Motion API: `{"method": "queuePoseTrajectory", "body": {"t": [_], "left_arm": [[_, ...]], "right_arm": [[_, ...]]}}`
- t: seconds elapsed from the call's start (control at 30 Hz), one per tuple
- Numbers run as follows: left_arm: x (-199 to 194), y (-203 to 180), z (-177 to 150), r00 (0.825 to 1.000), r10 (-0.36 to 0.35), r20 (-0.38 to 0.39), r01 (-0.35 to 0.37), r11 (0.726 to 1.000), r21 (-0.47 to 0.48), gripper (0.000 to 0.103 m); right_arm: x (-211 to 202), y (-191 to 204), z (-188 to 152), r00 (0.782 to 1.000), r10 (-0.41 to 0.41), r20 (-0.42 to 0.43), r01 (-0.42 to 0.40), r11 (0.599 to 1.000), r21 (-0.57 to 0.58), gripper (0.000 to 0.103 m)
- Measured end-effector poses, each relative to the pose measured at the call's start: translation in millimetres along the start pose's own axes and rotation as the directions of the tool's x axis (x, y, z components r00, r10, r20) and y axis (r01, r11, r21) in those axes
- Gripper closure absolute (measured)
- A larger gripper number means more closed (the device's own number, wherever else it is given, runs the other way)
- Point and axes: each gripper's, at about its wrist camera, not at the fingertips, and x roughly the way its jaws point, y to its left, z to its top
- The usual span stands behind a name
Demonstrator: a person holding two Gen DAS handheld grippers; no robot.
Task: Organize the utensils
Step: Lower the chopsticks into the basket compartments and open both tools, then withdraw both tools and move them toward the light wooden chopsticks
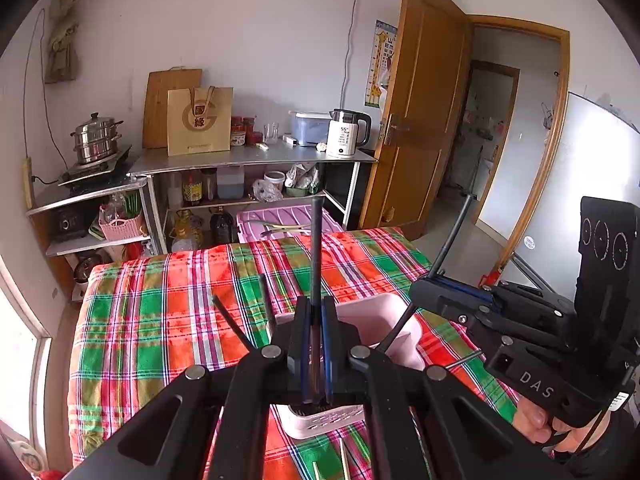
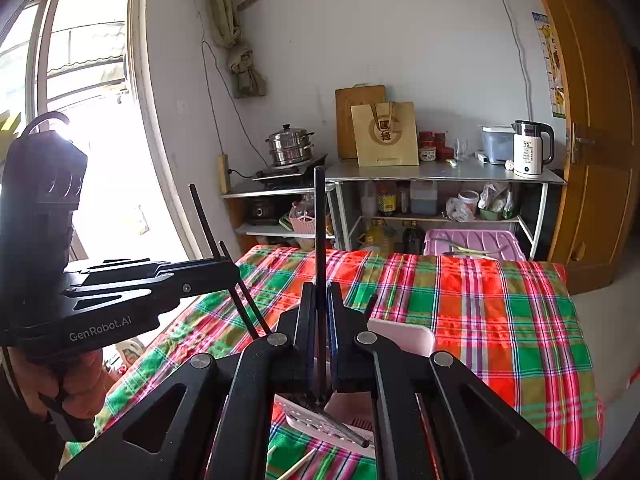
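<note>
A: Where were the utensils?

B: One dark chopstick (image 1: 316,256) stood upright, pinched in the left gripper (image 1: 316,320); the right gripper (image 2: 321,312) clamped another chopstick (image 2: 319,232) the same way. More leaned in the pink holder (image 1: 384,320) on the plaid cloth (image 1: 160,320).

A: Why held upright?

B: Probably so the lower ends could drop straight into the holder. Pale chopsticks (image 1: 344,460) lay loose beside it, apparently unsorted.

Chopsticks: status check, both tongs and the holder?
Left tongs shut on a dark chopstick. Right tongs shut on another chopstick. Both over the pink utensil holder on the plaid cloth. Nothing in the way.
</note>
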Motion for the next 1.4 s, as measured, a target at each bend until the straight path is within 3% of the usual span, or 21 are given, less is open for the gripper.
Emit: {"method": "queuePoseTrajectory", "body": {"t": [0.2,0.27,0.4,0.63,0.97,1.23,1.4], "left_arm": [[10,4,-13,1.000,0.000,-0.027,0.000,1.000,-0.012,0.098],[9,5,-17,1.000,0.009,-0.026,-0.009,1.000,-0.011,0.098],[1,6,-19,1.000,0.008,-0.012,-0.008,1.000,-0.020,0.095],[-43,-1,-34,0.997,0.015,0.070,-0.015,1.000,-0.012,0.079],[-108,-22,-85,0.988,0.005,0.153,-0.005,1.000,-0.003,0.078],[-121,-35,-143,0.993,-0.002,0.119,0.002,1.000,0.001,0.078],[-111,-32,-174,0.999,0.004,0.054,-0.003,1.000,-0.018,0.078]], "right_arm": [[5,-2,-7,0.999,-0.002,-0.036,0.002,1.000,-0.008,0.098],[3,-1,-7,0.999,-0.011,-0.038,0.010,1.000,-0.013,0.089],[-7,-1,-7,1.000,-0.009,-0.030,0.009,1.000,-0.018,0.087],[-46,1,-13,1.000,-0.015,0.013,0.015,0.999,-0.036,0.086],[-117,1,-52,0.998,-0.007,0.056,0.009,0.999,-0.035,0.086],[-147,-14,-103,0.999,-0.020,0.027,0.020,1.000,0.021,0.086],[-146,-18,-129,1.000,-0.011,-0.027,0.013,0.998,0.060,0.086]]}}
